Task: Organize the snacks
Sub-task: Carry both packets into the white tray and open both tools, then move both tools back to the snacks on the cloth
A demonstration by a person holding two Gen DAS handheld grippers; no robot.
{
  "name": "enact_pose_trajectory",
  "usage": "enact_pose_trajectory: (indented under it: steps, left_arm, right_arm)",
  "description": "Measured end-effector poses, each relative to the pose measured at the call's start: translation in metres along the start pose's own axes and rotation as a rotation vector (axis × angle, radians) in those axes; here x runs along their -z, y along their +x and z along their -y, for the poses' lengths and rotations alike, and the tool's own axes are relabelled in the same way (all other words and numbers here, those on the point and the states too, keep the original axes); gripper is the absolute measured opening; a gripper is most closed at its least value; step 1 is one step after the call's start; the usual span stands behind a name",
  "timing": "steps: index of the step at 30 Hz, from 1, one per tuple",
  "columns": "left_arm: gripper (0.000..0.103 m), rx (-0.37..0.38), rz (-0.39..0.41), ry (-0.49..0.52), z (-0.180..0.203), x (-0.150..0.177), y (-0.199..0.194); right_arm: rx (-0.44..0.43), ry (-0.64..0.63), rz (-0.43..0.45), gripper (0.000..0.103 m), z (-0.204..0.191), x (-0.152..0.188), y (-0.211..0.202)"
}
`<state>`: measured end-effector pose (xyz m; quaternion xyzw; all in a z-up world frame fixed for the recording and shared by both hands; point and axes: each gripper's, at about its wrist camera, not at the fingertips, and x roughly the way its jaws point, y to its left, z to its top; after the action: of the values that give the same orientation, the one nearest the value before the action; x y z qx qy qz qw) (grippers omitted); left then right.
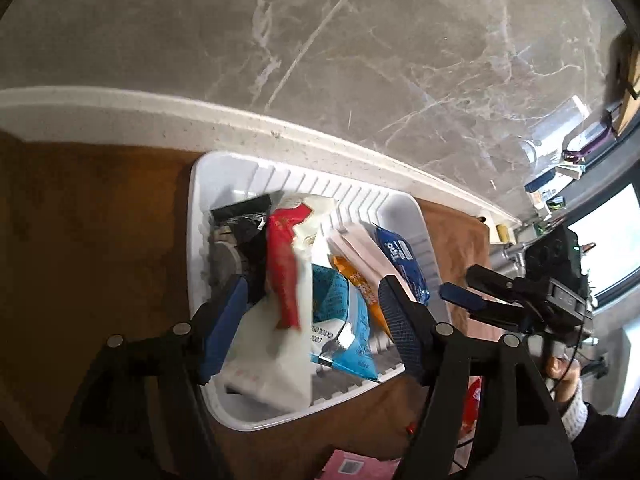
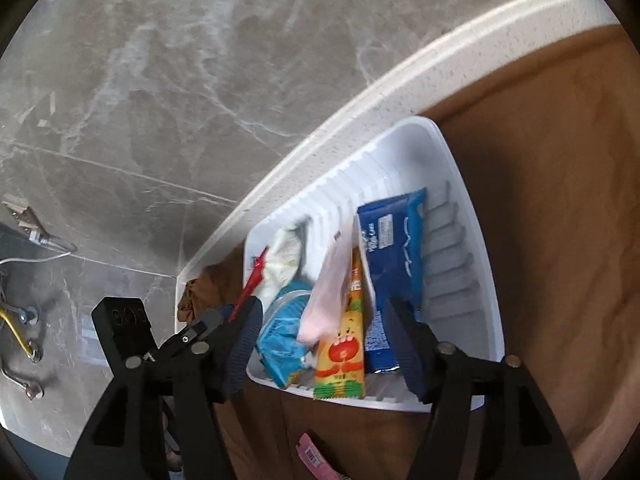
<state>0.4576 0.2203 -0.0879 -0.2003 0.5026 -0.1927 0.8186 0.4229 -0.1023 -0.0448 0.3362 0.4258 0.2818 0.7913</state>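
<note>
The white tray [image 1: 404, 204] sits on a brown cloth [image 1: 100, 240] against the marble wall, packed with upright snacks. In the left wrist view the left gripper [image 1: 312, 320] has its jaws released and spread. A red-and-white packet [image 1: 286, 272] sits between them at centre frame, blurred, and no pad seems to press on it. A light blue packet [image 1: 340, 312] stands just right of it.

In the right wrist view the right gripper [image 2: 324, 340] is also spread and clamps nothing. A pale pink packet [image 2: 326, 300], blurred, and an orange bar [image 2: 344, 356] lie between its fingers, and a dark blue pack [image 2: 394, 272] leans at the right finger.

Only the left view shows a black packet [image 1: 244, 224] at the tray's upper left, and a hand [image 1: 560, 376] at lower right. Only the right view shows pipes [image 2: 20, 332] at lower left.
</note>
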Motion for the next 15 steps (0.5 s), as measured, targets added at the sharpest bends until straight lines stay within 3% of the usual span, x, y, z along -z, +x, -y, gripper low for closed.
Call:
enact_pose_trajectory:
  steps: [9,15]
  left_arm:
    - [0.066,-0.058,0.082,0.072,0.021,0.033,-0.047]
    - [0.066,-0.053,0.037,0.13,0.038,0.085,-0.076]
  right_arm:
    - [-0.093,-0.089,0.053,0.072,-0.03,0.038,-0.05]
    - [-0.111,-0.18,0.025,0.074,-0.043,0.084,-0.078]
